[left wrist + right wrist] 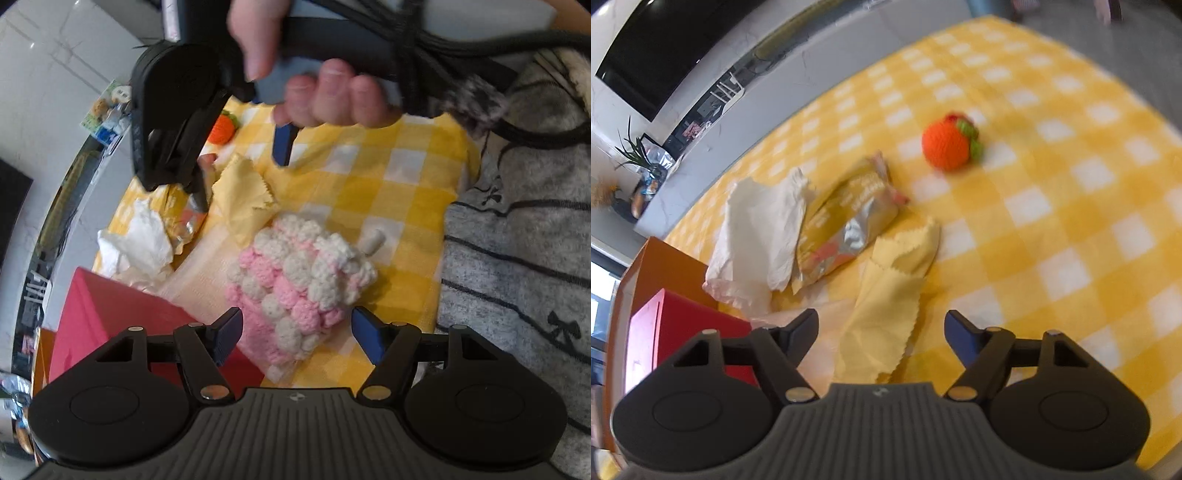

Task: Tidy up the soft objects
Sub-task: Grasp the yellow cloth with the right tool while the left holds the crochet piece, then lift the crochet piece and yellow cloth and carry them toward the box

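Crocheted piece: a pink-and-white bobbled crochet item (295, 284) lay on the yellow-checked cloth (388, 192) covering the bench, just ahead of the left tongs (297, 338).
Left tongs: jaws stood apart with the crochet's near edge between the blue pads, neither pad pressing on it; nothing was held.
Yellow cloth: a small pale-yellow cloth with pinked edges (886, 295) lay crumpled on the bench, its near end between the jaws of the right tongs (881, 334).
Right tongs: jaws apart, not gripping; a hand (317, 88) held the handle above the bench.
Other soft things: a white tissue (761, 236) and a foil snack wrapper (846, 225) lay touching each other near the yellow cloth; an orange crocheted fruit (947, 142) sat well apart.
Box: a red box (110, 321) stood at the bench's edge, just beside the crochet piece; likely the container.
Risk, crochet: a pinch on one loose edge could stretch it and let it slip free.
Risk, cloth: closing low could snag the checked cloth under it and drag the neighbours.
Risk, crowding: both tongs worked near each other and might collide.
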